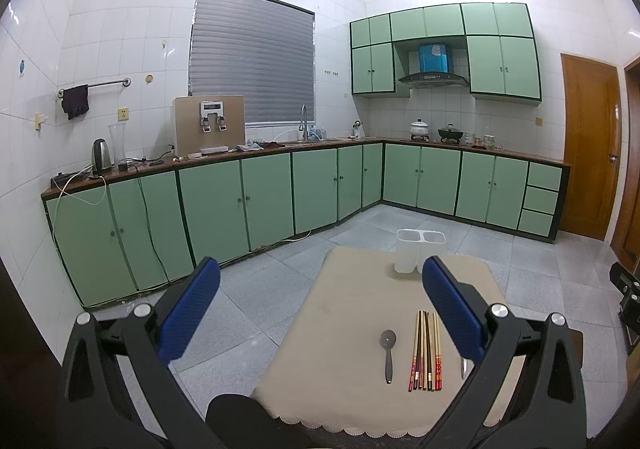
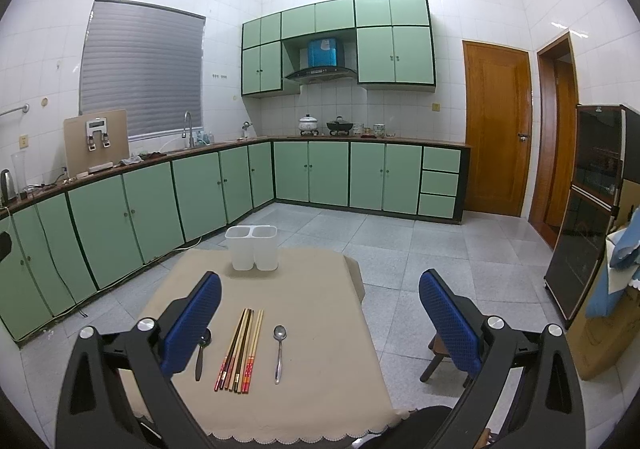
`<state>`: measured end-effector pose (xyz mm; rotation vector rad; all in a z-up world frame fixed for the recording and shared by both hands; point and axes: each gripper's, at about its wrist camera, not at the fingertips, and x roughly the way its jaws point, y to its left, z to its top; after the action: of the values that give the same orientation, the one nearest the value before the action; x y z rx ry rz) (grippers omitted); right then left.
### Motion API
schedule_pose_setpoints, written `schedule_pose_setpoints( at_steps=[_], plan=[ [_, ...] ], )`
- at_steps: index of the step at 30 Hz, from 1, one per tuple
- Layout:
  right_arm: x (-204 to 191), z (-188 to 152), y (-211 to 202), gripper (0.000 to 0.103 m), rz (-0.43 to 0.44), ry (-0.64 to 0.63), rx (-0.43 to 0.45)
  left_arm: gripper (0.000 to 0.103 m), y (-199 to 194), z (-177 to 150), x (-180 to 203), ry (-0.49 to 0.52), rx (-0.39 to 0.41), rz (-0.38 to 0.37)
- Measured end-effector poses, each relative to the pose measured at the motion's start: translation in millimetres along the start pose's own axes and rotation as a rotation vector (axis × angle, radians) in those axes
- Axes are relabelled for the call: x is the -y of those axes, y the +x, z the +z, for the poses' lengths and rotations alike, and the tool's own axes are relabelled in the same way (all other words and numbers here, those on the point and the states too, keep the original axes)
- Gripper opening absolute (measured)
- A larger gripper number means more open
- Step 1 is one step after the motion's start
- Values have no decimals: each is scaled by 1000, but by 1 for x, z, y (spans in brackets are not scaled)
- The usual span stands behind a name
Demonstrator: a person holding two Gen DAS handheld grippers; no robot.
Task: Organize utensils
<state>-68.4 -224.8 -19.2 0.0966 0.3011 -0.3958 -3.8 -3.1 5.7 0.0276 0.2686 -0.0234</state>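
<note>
A small table with a beige cloth [image 1: 344,329] [image 2: 312,297] holds a white two-compartment utensil holder [image 1: 418,249] [image 2: 252,247] at its far edge. Near the front lie a dark grey spoon [image 1: 388,353] [image 2: 202,353], a bundle of several chopsticks [image 1: 426,351] [image 2: 240,351] and a silver spoon [image 2: 279,349], whose handle tip shows behind my left gripper's finger [image 1: 464,367]. My left gripper [image 1: 320,305] is open and empty above the table's left front. My right gripper [image 2: 320,309] is open and empty above the table's right front.
Green kitchen cabinets [image 1: 260,197] [image 2: 200,189] line the far walls, with a countertop carrying a kettle [image 1: 100,157] and a water dispenser [image 1: 210,125]. A wooden stool [image 2: 440,361] stands right of the table. A dark glass cabinet [image 2: 588,209] is at the right.
</note>
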Motion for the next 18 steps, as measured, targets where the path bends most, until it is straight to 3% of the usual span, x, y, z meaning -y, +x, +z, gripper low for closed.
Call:
schedule_pose_setpoints(
  at_steps=[18],
  plan=[
    [1, 0, -1, 97, 2, 1, -1, 98, 2, -1, -1, 0, 1, 4]
  ],
)
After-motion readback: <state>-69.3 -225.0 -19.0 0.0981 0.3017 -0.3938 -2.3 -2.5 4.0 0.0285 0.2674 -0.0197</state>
